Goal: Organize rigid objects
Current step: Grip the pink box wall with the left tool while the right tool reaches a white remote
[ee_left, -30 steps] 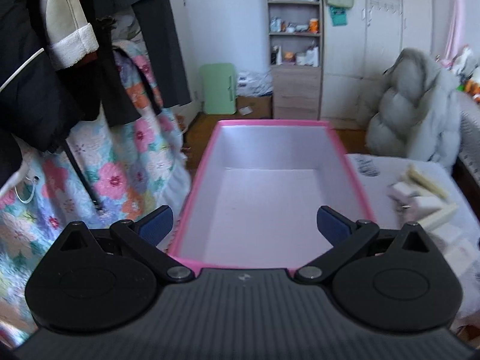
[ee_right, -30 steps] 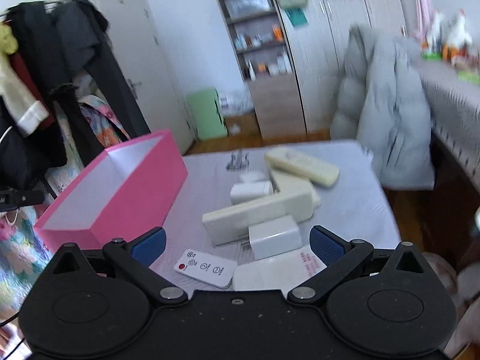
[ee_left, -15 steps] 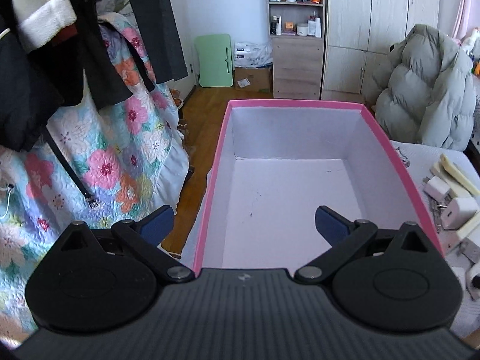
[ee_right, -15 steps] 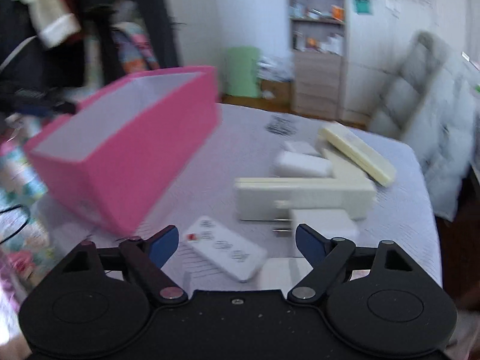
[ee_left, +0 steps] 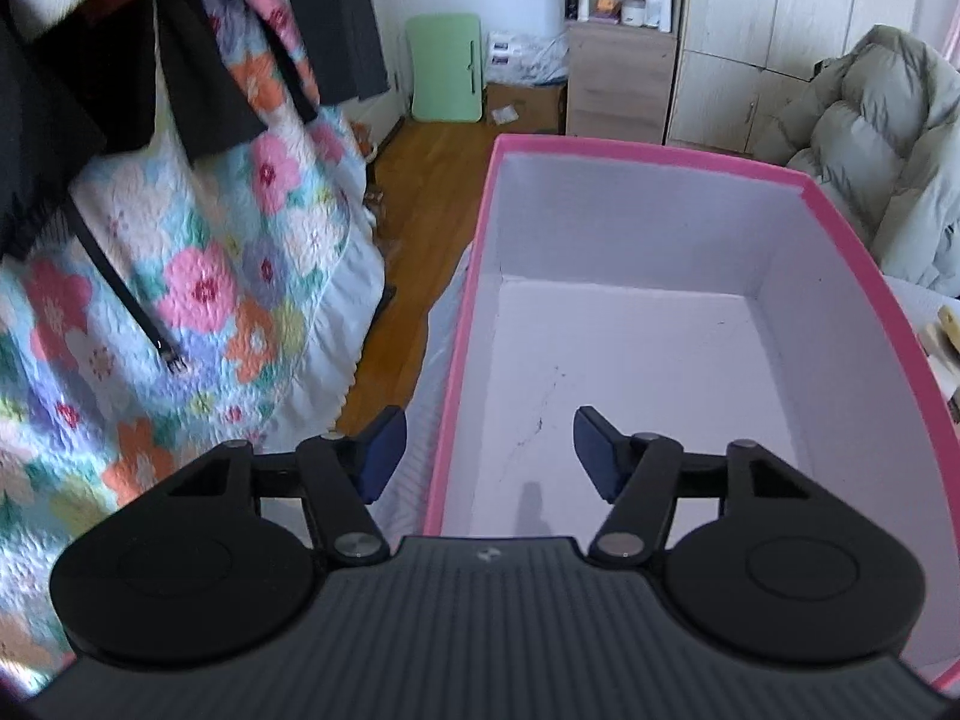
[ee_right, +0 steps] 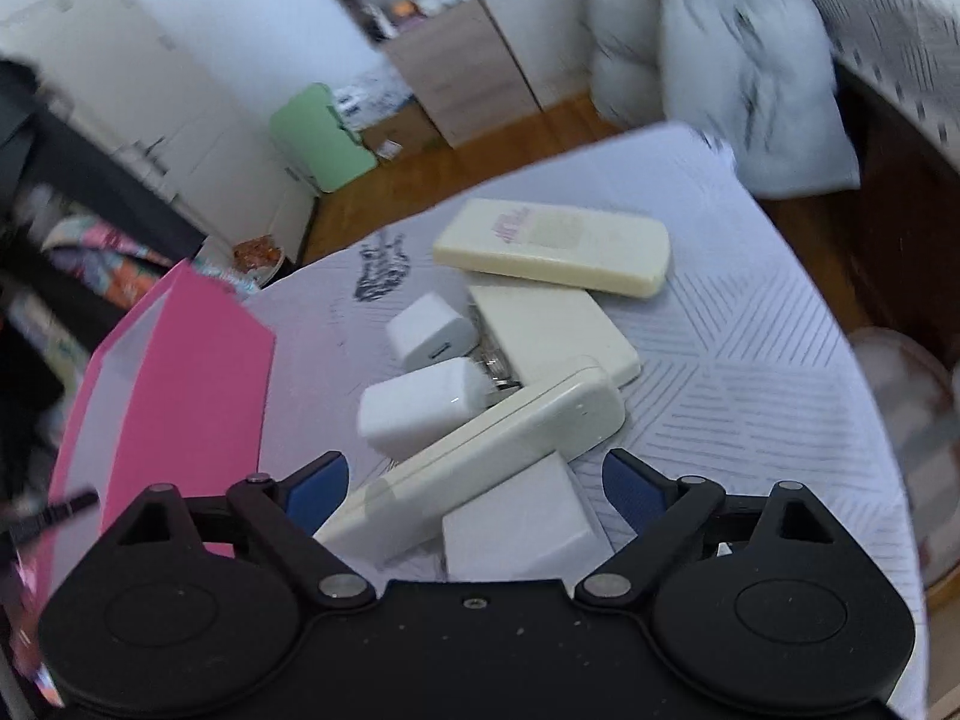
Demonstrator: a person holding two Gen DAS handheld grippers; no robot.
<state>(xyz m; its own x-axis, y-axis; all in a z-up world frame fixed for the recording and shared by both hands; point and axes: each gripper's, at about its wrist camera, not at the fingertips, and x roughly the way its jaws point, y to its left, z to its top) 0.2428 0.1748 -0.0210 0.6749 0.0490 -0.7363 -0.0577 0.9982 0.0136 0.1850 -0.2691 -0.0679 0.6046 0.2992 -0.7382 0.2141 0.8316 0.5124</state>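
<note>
An empty pink box (ee_left: 648, 150) with a white inside fills the left wrist view. My left gripper (ee_left: 487, 453) straddles its left wall (ee_left: 465, 312), one finger outside and one inside; its jaws are closing and the pads are not touching the wall. In the right wrist view, my right gripper (ee_right: 474, 489) hovers low over a pile of white and cream devices, its jaws opening. A long cream bar (ee_right: 480, 450) and a white block (ee_right: 522, 522) lie between its fingers, untouched. Two white chargers (ee_right: 429, 333), a flat cream device (ee_right: 558, 336) and a cream remote (ee_right: 552, 252) lie beyond. The pink box (ee_right: 180, 390) stands to the left.
The devices rest on a patterned white tablecloth (ee_right: 750, 360) whose edge falls away on the right. A floral quilt (ee_left: 180, 300) and hanging dark clothes (ee_left: 180, 30) crowd the box's left side. A grey padded jacket (ee_left: 870, 150) and a shelf cabinet (ee_left: 618, 60) stand behind.
My left gripper slid left and down to the box's left wall and narrowed. My right gripper rolled and moved in over the pile; the small remote with a red button left view.
</note>
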